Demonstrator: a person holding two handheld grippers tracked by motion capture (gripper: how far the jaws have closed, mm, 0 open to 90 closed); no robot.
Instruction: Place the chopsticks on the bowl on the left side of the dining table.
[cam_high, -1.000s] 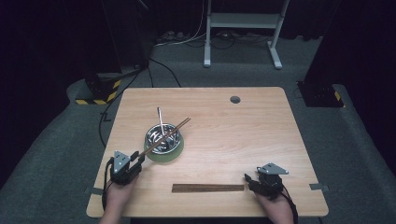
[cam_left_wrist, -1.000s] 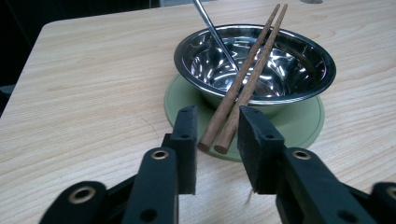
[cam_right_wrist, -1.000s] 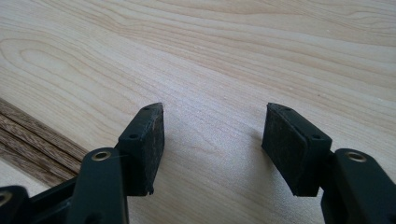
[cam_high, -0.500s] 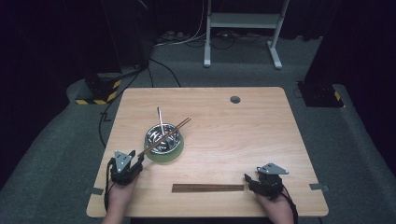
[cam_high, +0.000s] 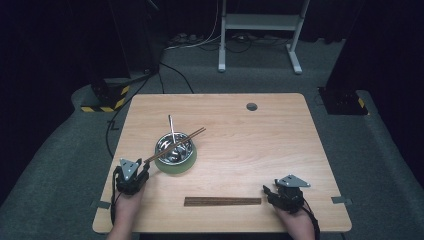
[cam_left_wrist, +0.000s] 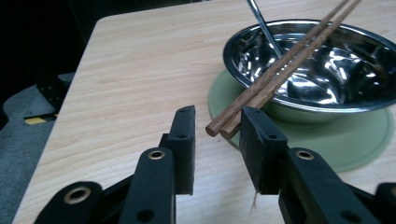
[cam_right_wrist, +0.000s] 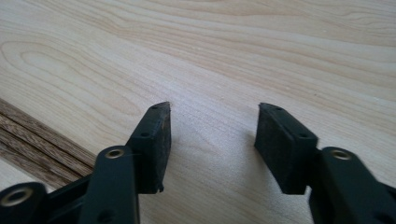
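Chopstick ends framed by the left gripper (cam_left_wrist: 216, 126)

The chopsticks (cam_left_wrist: 280, 70) are propped on the steel bowl (cam_left_wrist: 327, 79) beside a spoon handle (cam_left_wrist: 261, 23); both grippers' jaws, just closing, are parted, the right gripper (cam_right_wrist: 212, 140) empty near the wooden strip (cam_high: 222, 201).

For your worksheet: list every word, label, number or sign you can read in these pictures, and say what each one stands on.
There is no readable text in these pictures.
The chopsticks, the metal bowl, the green mat, the wooden strip and the table carry no print.
The yellow-and-black stripes on the floor are a warning pattern without words.

- Two chopsticks (cam_high: 176, 145), propped across the rim
- One steel bowl (cam_high: 175, 148)
- One green mat (cam_high: 176, 165)
- One metal spoon (cam_high: 171, 128)
- One wooden strip (cam_high: 222, 201)
- Two grippers: left gripper (cam_high: 145, 167), right gripper (cam_high: 267, 193)
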